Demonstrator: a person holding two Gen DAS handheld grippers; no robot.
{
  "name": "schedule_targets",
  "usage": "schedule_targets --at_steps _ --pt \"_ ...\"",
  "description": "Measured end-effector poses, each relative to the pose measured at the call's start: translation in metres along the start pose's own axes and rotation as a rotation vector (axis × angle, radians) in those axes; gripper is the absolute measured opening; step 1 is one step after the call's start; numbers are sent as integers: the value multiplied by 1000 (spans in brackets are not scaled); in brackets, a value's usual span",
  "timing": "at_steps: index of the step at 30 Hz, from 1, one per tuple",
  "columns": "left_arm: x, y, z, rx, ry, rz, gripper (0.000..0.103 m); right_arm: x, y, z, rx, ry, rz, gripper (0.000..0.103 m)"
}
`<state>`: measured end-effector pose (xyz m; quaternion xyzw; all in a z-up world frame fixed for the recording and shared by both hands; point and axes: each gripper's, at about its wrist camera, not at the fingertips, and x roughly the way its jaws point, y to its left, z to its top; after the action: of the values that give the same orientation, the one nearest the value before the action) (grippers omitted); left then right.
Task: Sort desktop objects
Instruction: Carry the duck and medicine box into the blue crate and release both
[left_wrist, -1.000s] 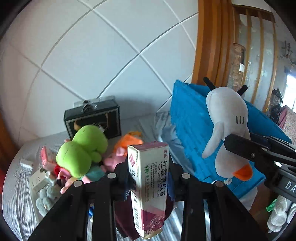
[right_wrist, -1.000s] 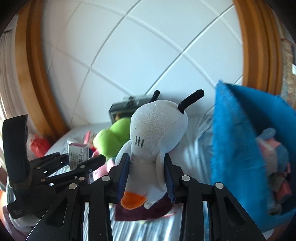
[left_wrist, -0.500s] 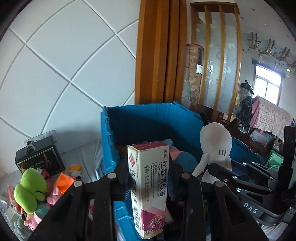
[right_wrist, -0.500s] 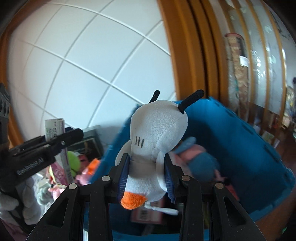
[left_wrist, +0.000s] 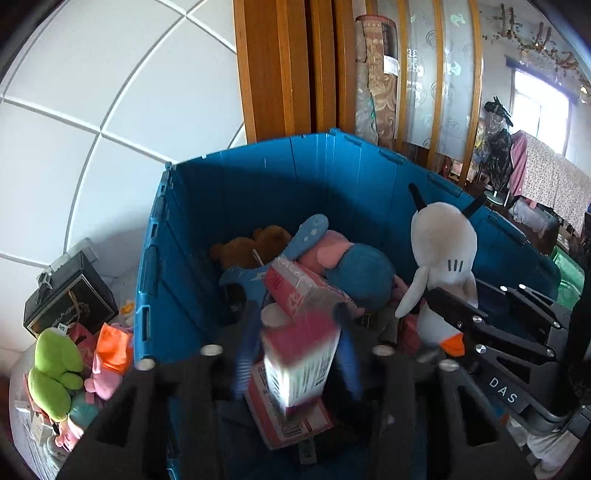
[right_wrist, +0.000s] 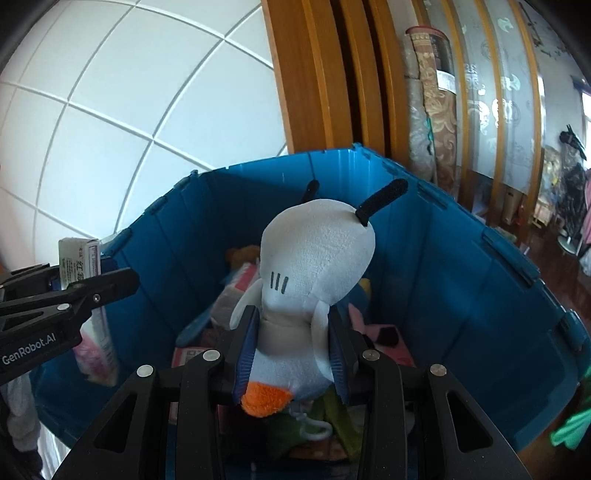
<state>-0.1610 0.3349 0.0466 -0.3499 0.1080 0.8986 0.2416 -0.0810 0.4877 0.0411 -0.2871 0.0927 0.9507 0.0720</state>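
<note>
Hanging over the blue plastic crate (left_wrist: 192, 236), my left gripper (left_wrist: 295, 354) has just been opening its jaws, and the pink-and-white carton (left_wrist: 295, 365) shows blurred between the parted pads; whether either pad touches it I cannot tell. It is a slim cardboard box, glossy, with printed lettering on its side. My right gripper (right_wrist: 291, 354) is closed on the white plush toy (right_wrist: 314, 266): the ribbed blue pads press into its soft body from both sides, just above the orange foot. The toy is egg-shaped, short-piled, with two stiff black antennae and three small stitched dashes on its cheek. Both grippers are beside each other above the crate's open top.

The crate has ribbed, hard walls and a hinged rim. Inside lie a brown plush (left_wrist: 255, 243), a blue-and-pink plush (left_wrist: 343, 266) and other pink cartons (left_wrist: 295, 288), heaped loosely. To the left of the crate, on a pale striped cloth (left_wrist: 22, 417), sit a green plush (left_wrist: 55, 373), an orange-and-pink toy (left_wrist: 110, 347) and a black box with a metal clasp (left_wrist: 70, 295).

Behind stands a white tiled wall (left_wrist: 110, 110) with grey joints, then a varnished wooden door frame (left_wrist: 288, 66), a rolled patterned rug (left_wrist: 376, 74) and frosted glass panels. A bright window (left_wrist: 539, 110) lies far right.
</note>
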Motion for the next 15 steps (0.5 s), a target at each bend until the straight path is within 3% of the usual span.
schedule_targets --at_steps 1,4,6,8,15 --pt "2 2 1 -15 17 -8 68 0 1 0 -4 -1 -3 37" --pt "8 7 -4 -57 57 -57 74 4 -2 1 7 5 -10 42" --pt "16 8 -7 -64 102 -73 74 6 -1 4 5 9 -19 59" --pt "16 12 -7 -89 90 -91 74 3 1 5 4 -6 -21 70" --pt "19 19 -10 -145 89 -118 74 -4 -6 8 38 -59 6 71"
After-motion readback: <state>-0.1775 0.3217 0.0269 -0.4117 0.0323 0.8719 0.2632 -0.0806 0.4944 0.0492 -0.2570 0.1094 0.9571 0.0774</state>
